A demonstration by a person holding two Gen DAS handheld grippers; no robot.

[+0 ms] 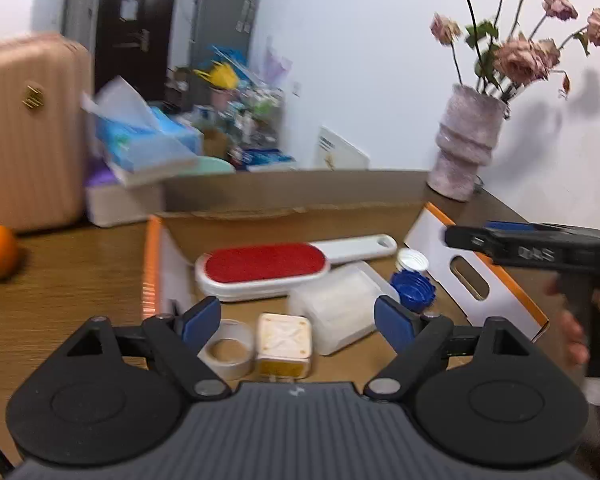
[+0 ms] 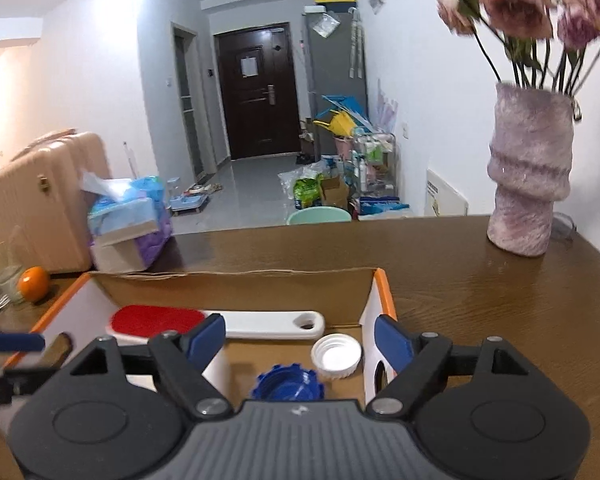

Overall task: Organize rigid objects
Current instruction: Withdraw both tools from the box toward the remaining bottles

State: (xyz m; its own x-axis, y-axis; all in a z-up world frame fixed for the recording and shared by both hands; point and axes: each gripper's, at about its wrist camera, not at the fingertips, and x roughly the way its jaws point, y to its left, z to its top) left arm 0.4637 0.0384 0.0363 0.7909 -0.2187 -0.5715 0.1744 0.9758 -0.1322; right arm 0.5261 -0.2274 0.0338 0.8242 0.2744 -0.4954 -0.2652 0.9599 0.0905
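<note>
Below the open left hand-held gripper [image 1: 298, 320] sits the charger [image 1: 285, 345].

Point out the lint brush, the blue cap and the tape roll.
lint brush [image 1: 262, 263]: left wrist view, red pad.
blue cap [image 2: 288, 387]: right wrist view, inner hollow.
tape roll [image 1: 236, 336]: left wrist view, outer wall.

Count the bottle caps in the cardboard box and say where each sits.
2. The white cap sits open side up near the box's right wall; the blue cap lies just in front of it, closer to the right gripper. More could be hidden.
</note>
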